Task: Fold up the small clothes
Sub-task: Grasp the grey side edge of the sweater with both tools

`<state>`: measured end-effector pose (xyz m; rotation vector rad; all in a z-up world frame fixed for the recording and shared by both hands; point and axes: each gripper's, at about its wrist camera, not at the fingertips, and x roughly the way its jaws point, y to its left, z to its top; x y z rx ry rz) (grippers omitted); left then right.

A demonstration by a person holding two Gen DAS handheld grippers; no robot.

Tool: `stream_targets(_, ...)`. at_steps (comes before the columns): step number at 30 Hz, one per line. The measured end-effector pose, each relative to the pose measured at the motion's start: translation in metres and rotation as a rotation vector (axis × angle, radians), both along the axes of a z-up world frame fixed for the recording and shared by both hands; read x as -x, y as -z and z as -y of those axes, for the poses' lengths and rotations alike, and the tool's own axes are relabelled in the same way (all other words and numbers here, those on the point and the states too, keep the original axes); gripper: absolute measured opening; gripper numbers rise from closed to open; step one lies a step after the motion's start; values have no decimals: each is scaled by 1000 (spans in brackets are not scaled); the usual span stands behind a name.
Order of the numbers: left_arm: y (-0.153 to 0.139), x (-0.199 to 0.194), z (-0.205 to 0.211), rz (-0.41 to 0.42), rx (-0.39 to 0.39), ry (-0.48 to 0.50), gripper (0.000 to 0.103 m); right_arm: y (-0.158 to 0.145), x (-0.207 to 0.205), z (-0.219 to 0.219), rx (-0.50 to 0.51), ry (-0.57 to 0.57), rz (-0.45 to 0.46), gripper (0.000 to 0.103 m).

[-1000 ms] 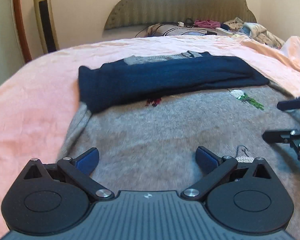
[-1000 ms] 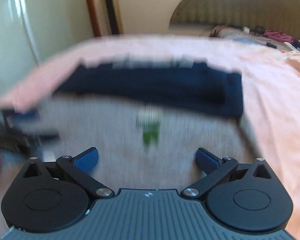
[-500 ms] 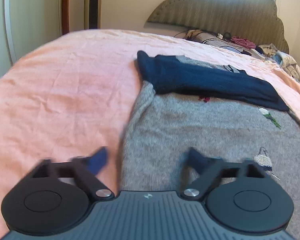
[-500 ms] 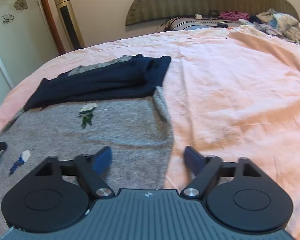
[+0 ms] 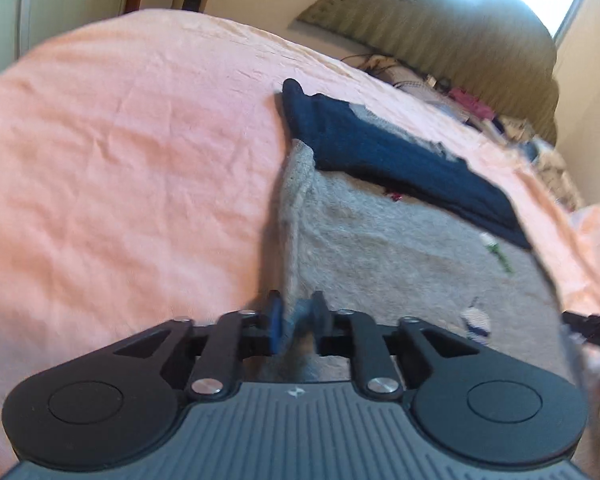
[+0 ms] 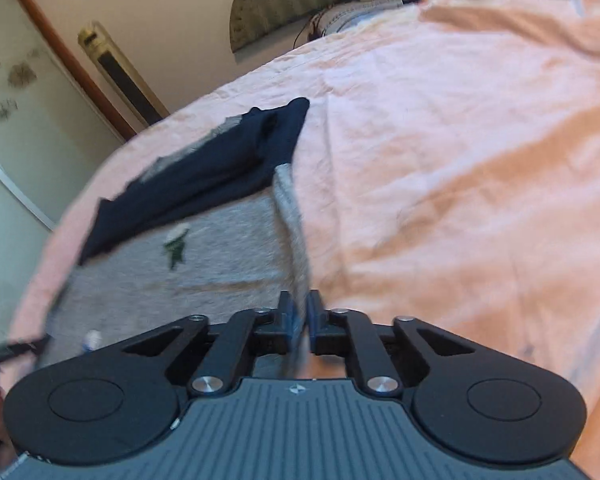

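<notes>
A grey knitted sweater point(image 5: 400, 248) with small embroidered figures lies flat on the pink bed sheet point(image 5: 120, 168); its navy sleeves point(image 5: 388, 156) are folded across the top. My left gripper point(image 5: 296, 322) is shut on the sweater's near left edge. My right gripper point(image 6: 299, 320) is shut on the sweater's point(image 6: 204, 264) near right edge. The navy sleeves point(image 6: 204, 168) lie beyond it. Each gripper's tip shows at the side of the other's view.
The pink sheet point(image 6: 460, 160) covers the bed all around the sweater. A padded headboard point(image 5: 440, 28) and a heap of clothes point(image 5: 472, 104) are at the far end. A tower fan point(image 6: 120, 76) stands by the wall.
Both grippers were open and have closed on the sweater's side edges, left on the left edge and right on the right edge. Both have moved outwards and tilted.
</notes>
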<state>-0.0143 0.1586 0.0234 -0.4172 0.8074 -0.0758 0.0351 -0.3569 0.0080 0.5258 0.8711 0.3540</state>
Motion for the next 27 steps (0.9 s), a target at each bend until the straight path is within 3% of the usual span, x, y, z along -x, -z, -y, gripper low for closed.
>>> stream_targets(1,1,3,-1,12,34,-1,36,2,0,2,-40,-7,-9,44)
stream_targets(2,2,3,-1,20,56,-1,43,3,-1,1,-57,-20,-22,44)
stream_targets(4,3,1,4,32,64,-8,48,4,-2,-3,-67,-53,-24,44)
stream_targets(6,3,-4,12,47,55,-8,48,7,-7,-11,-79,-94,-49,27)
stream_targets(7,4,-7,15,55,51,-5,47,10,-10,-16,-65,-115,-65,11)
stream_targets(9,5,-13,19,41,39,-12,9,8,-8,-17,-43,-122,-45,9)
stream_targets(10,5,-15,17,20,48,-16,5,3,-6,-15,-21,-108,-33,9)
stream_targets(12,-1,-7,13,49,51,-9,5,-8,1,0,4,-73,8,9)
stream_targets(16,9,-2,3,14,30,-8,5,11,5,27,-50,-39,-39,6)
stream_targets(18,12,4,-7,0,110,-13,6,11,10,28,-102,-37,-51,9)
stream_targets(19,11,6,-12,-21,155,-11,13,11,12,27,-128,-45,-65,19)
stream_targets(21,11,16,-19,-24,253,20,41,9,19,23,-170,-84,-84,31)
stream_targets(22,13,21,-21,-14,296,33,63,8,23,20,-191,-106,-85,42)
stream_targets(23,14,26,-21,-1,342,42,72,9,25,17,-204,-123,-93,44)
stream_targets(25,16,28,-16,14,341,43,71,13,28,8,-212,-148,-96,41)
stream_targets(26,15,26,-14,18,331,43,68,15,26,5,-207,-145,-97,26)
stream_targets(27,14,23,-11,11,319,36,58,18,24,3,-190,-140,-114,11)
